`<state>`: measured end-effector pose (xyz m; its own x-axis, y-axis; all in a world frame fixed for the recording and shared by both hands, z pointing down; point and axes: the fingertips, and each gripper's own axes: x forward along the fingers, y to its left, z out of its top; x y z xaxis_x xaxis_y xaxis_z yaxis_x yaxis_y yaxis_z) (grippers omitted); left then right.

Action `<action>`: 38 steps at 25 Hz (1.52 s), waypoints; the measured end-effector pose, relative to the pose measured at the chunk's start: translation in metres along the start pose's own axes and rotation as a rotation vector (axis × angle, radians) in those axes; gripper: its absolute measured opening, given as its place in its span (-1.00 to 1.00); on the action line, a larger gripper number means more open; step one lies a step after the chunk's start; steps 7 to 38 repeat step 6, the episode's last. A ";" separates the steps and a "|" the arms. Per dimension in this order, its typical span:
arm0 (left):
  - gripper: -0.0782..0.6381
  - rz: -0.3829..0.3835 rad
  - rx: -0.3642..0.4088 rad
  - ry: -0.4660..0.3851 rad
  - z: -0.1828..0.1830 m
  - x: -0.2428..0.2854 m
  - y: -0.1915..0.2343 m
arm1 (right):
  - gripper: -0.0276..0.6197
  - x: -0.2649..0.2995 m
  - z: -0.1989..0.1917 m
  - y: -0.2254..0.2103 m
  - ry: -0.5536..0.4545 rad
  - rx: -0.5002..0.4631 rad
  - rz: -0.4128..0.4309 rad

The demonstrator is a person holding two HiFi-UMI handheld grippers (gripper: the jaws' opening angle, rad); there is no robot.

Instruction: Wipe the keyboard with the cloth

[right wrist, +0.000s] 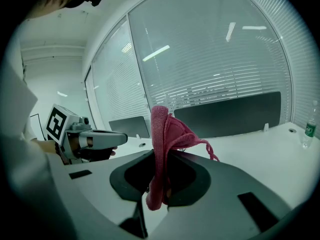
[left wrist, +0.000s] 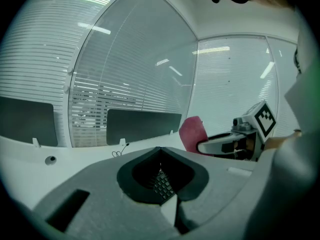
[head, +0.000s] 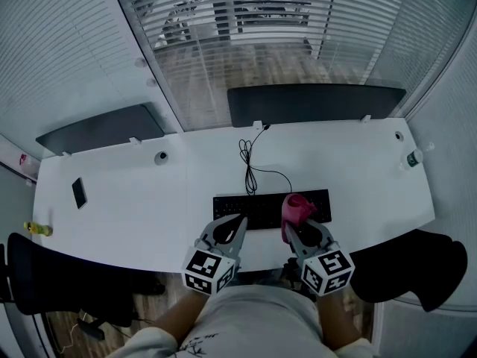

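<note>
A black keyboard (head: 261, 207) lies near the front edge of the white desk (head: 134, 215), its cable (head: 250, 162) running toward the back. My right gripper (head: 292, 230) is shut on a pink cloth (head: 296, 209), which bunches up above the keyboard's right part. In the right gripper view the cloth (right wrist: 165, 149) stands pinched between the jaws. My left gripper (head: 240, 224) is shut and empty, over the keyboard's left part; keys (left wrist: 162, 184) show through its jaw gap. The right gripper (left wrist: 235, 141) and cloth (left wrist: 192, 133) appear to its right.
A dark phone (head: 78, 192) lies at the desk's left, with a yellow object (head: 37, 230) at the left edge. A small bottle (head: 412, 157) stands at the far right. Two dark partition panels (head: 313, 103) back the desk. Black chairs (head: 417, 267) sit at both sides.
</note>
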<state>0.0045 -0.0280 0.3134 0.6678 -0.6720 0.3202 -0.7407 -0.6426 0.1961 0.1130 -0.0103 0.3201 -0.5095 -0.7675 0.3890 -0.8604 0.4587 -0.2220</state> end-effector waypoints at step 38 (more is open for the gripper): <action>-0.75 0.007 -0.002 0.003 -0.002 -0.005 0.002 | -0.73 0.001 0.000 0.006 0.002 -0.013 0.006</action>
